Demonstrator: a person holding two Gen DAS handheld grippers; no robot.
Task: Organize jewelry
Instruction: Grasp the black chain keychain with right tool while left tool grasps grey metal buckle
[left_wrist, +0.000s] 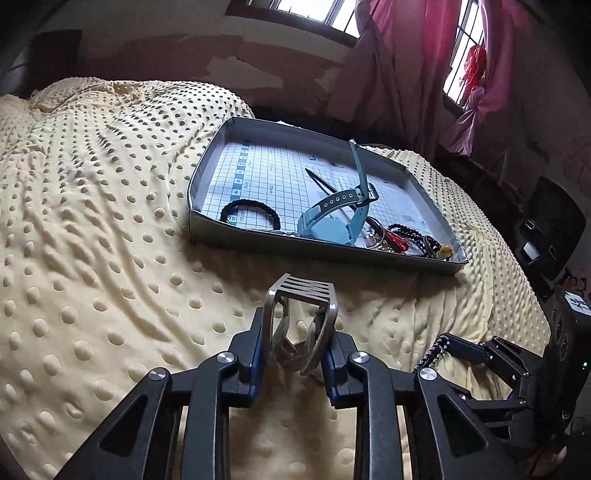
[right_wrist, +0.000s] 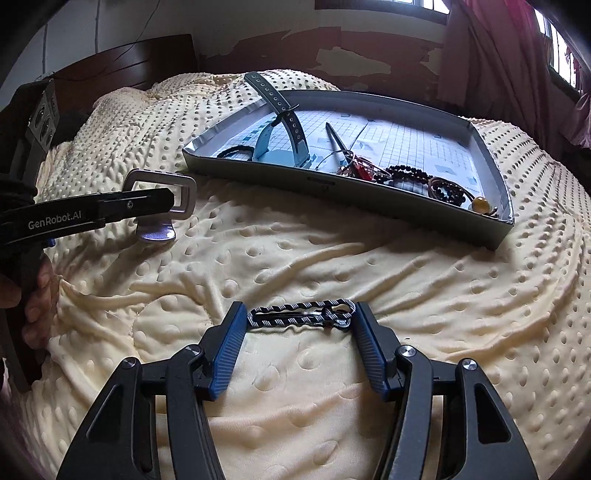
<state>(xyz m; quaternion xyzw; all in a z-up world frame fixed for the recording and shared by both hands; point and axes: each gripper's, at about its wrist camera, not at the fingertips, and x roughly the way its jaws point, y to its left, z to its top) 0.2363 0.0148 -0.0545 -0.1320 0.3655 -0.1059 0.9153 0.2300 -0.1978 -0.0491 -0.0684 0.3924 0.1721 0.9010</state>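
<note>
The left gripper (left_wrist: 300, 345) is clamping a silver metal watch band (left_wrist: 301, 321) between its blue pads, holding it just above the dimpled cream blanket (left_wrist: 110, 221), short of the tray (left_wrist: 207, 177). The right gripper (right_wrist: 301, 332) is standing spread wide, its 2 fingers bracketing a black-and-white braided bracelet (right_wrist: 301, 314) that is lying on the blanket between the tips; whether the pads are touching it I cannot tell.

The step in hand looks like carrying these 2 pieces into the tray. For the bracelet, closing slowly across its narrow width and pressing lightly into the soft blanket should be catching the cord, not the fabric. For the band, lifting it clear of the near wall before releasing should be keeping it from snagging the rim.

Inside the tray I am counting 1 light blue watch (left_wrist: 332, 218), 1 black braided band (left_wrist: 251, 212), 1 thin dark pin (left_wrist: 321, 181), and a tangle of beaded bracelets (right_wrist: 424, 177) in the corner, too knotted to count, with 1 amber bead (right_wrist: 481, 204).
</note>
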